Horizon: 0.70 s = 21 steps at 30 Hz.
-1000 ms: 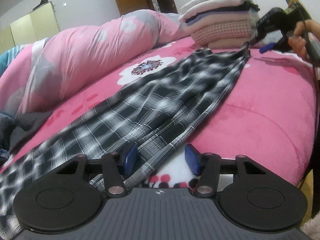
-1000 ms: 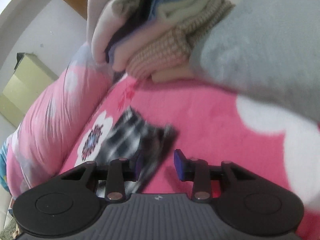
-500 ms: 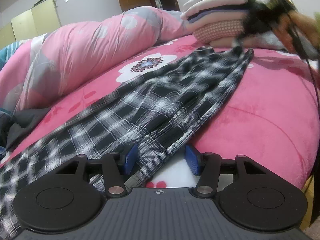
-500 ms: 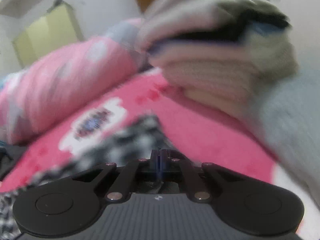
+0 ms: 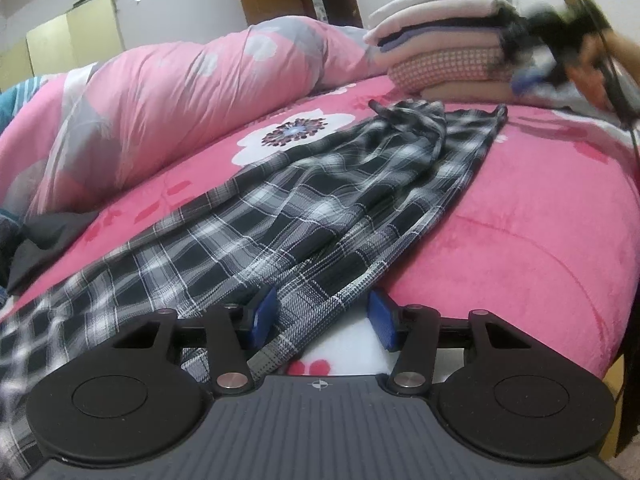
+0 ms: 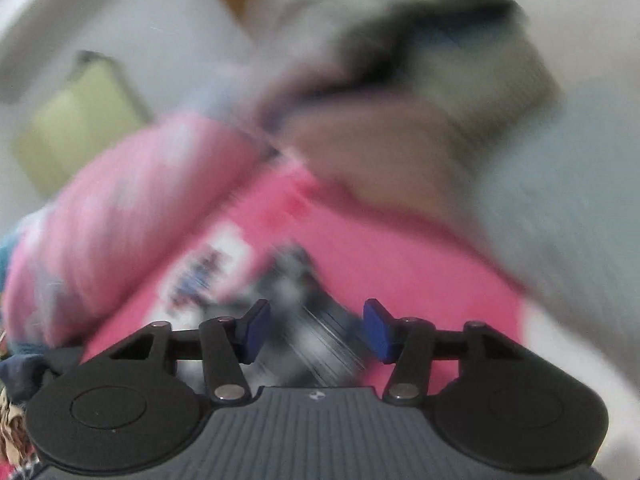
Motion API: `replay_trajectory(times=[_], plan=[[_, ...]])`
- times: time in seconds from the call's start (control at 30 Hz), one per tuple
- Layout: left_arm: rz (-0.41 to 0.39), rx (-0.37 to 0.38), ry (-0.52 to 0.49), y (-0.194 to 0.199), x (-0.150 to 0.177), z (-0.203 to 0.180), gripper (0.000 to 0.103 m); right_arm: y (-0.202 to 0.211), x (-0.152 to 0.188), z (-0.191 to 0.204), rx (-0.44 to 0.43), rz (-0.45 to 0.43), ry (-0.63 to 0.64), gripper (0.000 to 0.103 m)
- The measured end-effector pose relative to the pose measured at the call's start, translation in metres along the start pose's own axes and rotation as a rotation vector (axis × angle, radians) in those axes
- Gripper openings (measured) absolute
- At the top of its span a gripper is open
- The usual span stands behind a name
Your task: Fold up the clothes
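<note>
The plaid garment (image 5: 304, 216) lies stretched in a long, loosely gathered strip across the pink bed (image 5: 520, 216), its far end crumpled just short of the stack of folded clothes (image 5: 440, 52) and its near end running out of frame past the bottom-left corner. The left gripper (image 5: 322, 318) sits at the garment's near edge; its jaws have just been closing but stand apart, with a fold of plaid between them and the right pad clear of it. Beside the stack, the right gripper (image 6: 316, 330) is smeared by motion; its jaws have just been opening and are released, with blurred plaid below them. A pink duvet (image 5: 168, 108) lies heaped beyond the garment.
</note>
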<state>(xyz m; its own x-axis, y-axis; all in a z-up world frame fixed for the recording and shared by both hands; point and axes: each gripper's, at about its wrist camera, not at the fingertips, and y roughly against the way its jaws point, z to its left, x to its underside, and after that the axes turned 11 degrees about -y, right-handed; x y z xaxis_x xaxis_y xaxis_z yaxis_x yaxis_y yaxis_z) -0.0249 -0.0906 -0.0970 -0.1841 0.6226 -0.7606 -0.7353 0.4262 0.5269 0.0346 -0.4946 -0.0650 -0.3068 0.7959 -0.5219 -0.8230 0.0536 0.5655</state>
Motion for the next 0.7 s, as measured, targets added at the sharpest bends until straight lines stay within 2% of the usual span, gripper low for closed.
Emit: replay_trajectory(times=[0.1,0.13,0.17,0.2,0.23,0.33,0.53,0.7], plan=[[0.000,0.006,0.004,0.001,-0.001,-0.004,0.033,-0.019,0.006,-0.021,-0.014,0.085,-0.100,0.045],[0.000,0.003,-0.003,0.002,-0.002,-0.006,0.027,-0.025,0.007,-0.021,-0.031,0.090,-0.111,0.037],[0.000,-0.004,-0.015,0.002,-0.003,-0.009,0.024,-0.031,0.007,-0.021,-0.041,0.091,-0.113,0.019],[0.000,-0.012,-0.028,0.002,-0.004,-0.012,0.016,-0.035,0.008,-0.019,-0.039,0.086,-0.102,0.008],[0.001,-0.021,-0.038,0.002,-0.004,-0.015,0.011,-0.039,0.009,-0.017,-0.032,0.078,-0.097,0.003],[-0.004,-0.038,-0.050,0.005,-0.006,-0.019,0.002,-0.030,0.011,-0.017,-0.041,0.034,-0.090,0.002],[-0.034,0.018,-0.026,0.024,-0.007,-0.004,0.001,0.026,0.010,-0.012,-0.074,-0.076,-0.066,0.001],[-0.042,0.092,0.000,0.029,-0.005,0.005,0.001,0.042,0.021,-0.028,0.008,-0.113,-0.063,0.001]])
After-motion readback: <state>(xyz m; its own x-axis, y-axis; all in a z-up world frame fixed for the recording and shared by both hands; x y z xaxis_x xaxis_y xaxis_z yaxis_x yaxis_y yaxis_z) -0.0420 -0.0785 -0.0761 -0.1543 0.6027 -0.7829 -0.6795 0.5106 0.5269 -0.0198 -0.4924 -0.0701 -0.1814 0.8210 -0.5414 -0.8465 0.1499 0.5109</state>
